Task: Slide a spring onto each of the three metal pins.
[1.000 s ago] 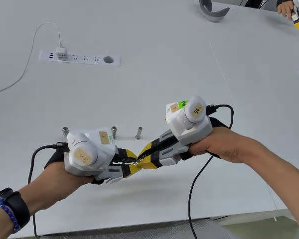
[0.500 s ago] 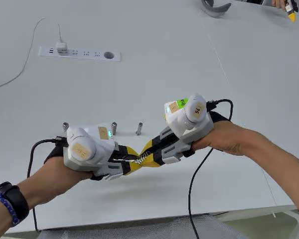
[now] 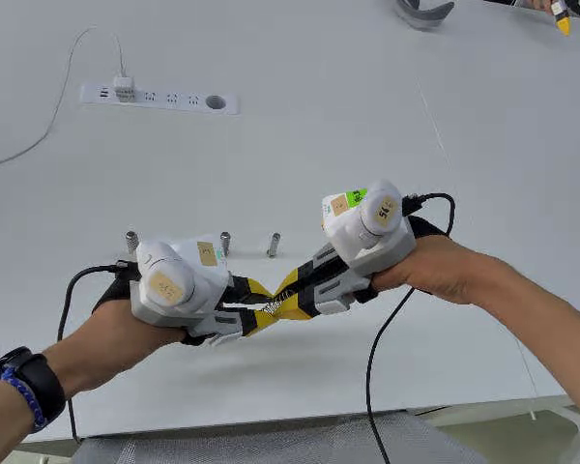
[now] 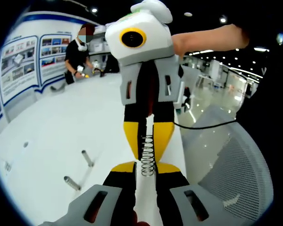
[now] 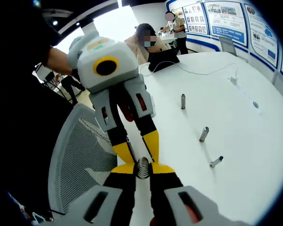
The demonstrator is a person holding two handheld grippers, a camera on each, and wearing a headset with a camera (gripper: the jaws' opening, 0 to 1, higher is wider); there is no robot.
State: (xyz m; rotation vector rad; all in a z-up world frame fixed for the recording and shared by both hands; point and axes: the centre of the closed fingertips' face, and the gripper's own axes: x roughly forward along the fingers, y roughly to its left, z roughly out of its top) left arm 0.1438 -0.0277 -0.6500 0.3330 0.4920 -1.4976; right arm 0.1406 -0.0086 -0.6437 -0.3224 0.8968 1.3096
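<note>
One spring (image 5: 142,168) is pinched at one end between the tips of the right gripper (image 5: 142,173) and held above the worktop (image 3: 319,145). Its length runs toward the left gripper (image 4: 148,175), whose jaws sit close around the other end; I cannot tell whether they grip it. Three pins (image 3: 225,242) stand upright on the worktop just beyond the grippers.

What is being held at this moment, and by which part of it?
A spring, held at its two ends: the left gripper pinches one end, the right gripper the other.
</note>
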